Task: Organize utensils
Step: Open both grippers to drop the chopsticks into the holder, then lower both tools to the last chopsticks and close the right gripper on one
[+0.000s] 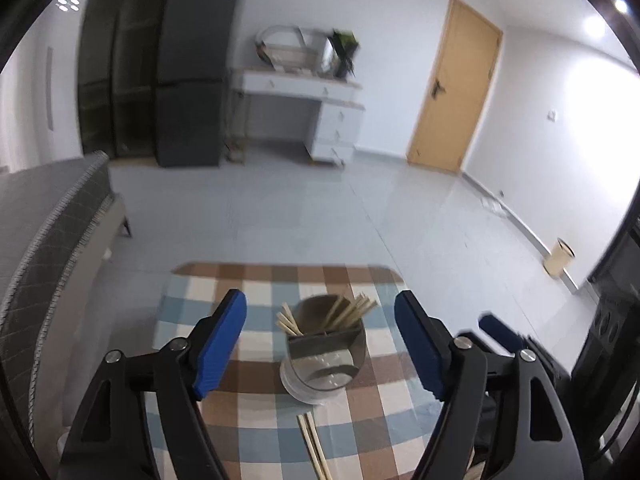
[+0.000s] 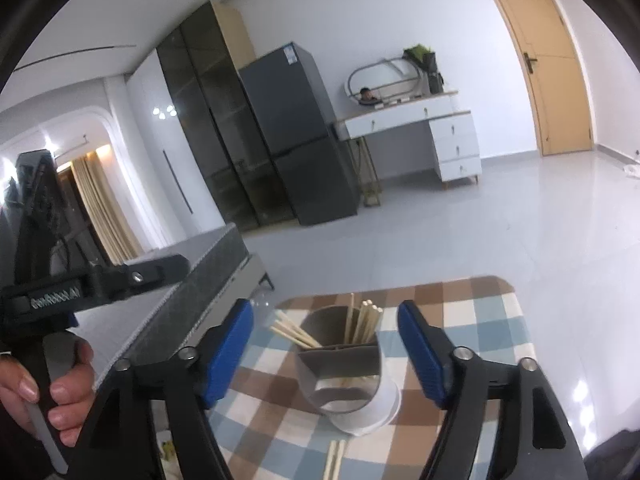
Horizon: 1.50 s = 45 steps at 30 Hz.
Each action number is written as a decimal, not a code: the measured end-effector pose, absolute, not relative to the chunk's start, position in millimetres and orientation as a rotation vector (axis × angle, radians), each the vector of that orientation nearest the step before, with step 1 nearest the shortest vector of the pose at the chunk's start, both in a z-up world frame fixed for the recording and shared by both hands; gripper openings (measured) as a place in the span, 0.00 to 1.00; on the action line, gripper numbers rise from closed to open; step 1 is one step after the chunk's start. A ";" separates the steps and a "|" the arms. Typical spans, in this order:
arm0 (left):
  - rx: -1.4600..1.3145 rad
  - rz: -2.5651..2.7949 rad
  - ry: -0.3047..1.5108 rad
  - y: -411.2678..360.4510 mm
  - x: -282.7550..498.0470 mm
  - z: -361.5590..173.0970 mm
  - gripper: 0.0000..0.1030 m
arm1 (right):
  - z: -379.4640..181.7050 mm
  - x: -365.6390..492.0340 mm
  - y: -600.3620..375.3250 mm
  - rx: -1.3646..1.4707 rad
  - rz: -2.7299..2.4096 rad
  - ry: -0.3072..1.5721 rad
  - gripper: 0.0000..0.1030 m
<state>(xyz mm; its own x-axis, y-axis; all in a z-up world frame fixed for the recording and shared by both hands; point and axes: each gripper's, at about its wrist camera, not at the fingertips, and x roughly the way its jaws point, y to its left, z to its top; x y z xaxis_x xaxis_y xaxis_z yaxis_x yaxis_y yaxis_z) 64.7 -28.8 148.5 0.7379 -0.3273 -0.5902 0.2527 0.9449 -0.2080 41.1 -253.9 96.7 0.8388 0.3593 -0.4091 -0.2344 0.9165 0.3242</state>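
Holder (image 1: 326, 354) blocks centre; checked cloth (image 1: 256, 292) around free.

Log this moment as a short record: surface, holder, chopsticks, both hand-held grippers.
surface: checked tablecloth
holder: grey divided utensil holder, upright
chopsticks in holder: two bundles, leaning out of its far side
chopsticks loose: one pair lying flat on the cloth, nearer the camera than the holder
left hand-held gripper: open, nothing between the pads
right hand-held gripper: open, nothing between the pads

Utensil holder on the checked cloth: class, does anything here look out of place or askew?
Yes. A pair of chopsticks lies loose on the checked cloth in front of the utensil holder, not in it. The chopsticks inside lean apart in two bunches rather than standing together.
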 end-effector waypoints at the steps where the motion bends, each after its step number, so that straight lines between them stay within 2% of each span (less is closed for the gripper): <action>1: -0.126 -0.311 0.648 -25.8 55.3 155.5 0.79 | 98.6 37.2 -253.3 0.270 0.317 0.477 0.76; 4: -0.152 -0.281 0.588 -14.4 35.8 165.5 0.83 | 107.1 13.2 -249.6 0.274 0.315 0.460 0.78; 8: -0.158 -0.272 0.542 -5.8 13.1 168.4 0.93 | 115.9 -17.5 -244.3 0.253 0.312 0.398 0.90; 14: -0.123 -0.247 0.471 -4.7 -11.9 155.7 0.98 | 122.8 -47.7 -232.5 0.222 0.304 0.323 1.00; 21: -0.141 -0.175 0.450 7.1 -17.0 125.0 0.98 | 103.0 -73.6 -220.9 0.184 0.267 0.296 1.00; 32: -0.109 -0.098 0.519 8.9 -3.1 59.0 0.98 | 58.5 -84.3 -209.7 0.101 0.247 0.310 1.00; 45: -0.107 -0.083 0.658 4.5 27.4 -2.7 0.98 | -5.3 -32.1 -207.1 0.103 0.252 0.589 1.00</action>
